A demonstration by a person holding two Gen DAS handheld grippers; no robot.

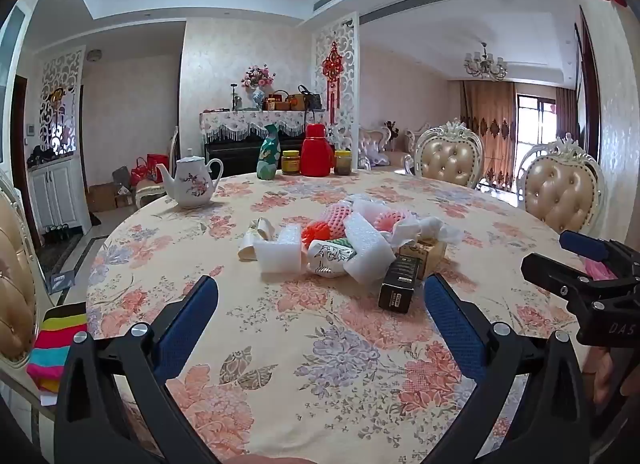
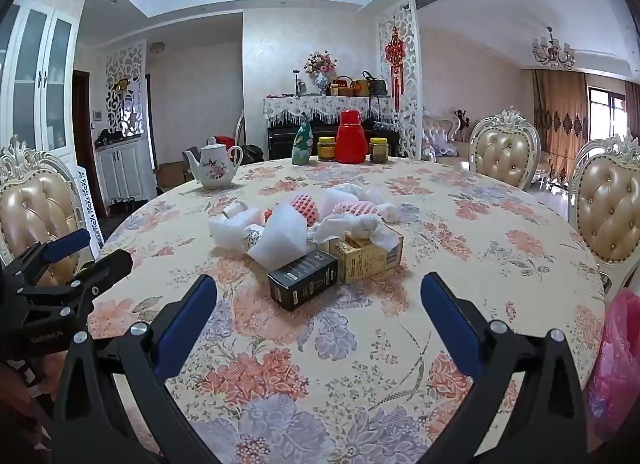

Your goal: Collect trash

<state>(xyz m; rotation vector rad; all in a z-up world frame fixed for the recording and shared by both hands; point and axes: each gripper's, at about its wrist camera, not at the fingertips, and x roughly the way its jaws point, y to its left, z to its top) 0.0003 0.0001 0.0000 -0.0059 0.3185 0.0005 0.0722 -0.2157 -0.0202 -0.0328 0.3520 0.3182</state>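
Both the left gripper [image 1: 318,306] and right gripper [image 2: 318,304] are hanging spread wide, grasping nothing, short of the trash pile [image 1: 340,240]. A pink bag [image 2: 616,364] is showing only partly at the frame edge, and white foam [image 2: 280,242] is hiding items behind it.

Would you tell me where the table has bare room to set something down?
Free: the cloth between both open grippers and the black box; also between teapot and trash pile. Crowded: the pile itself and the jars by the red flask.
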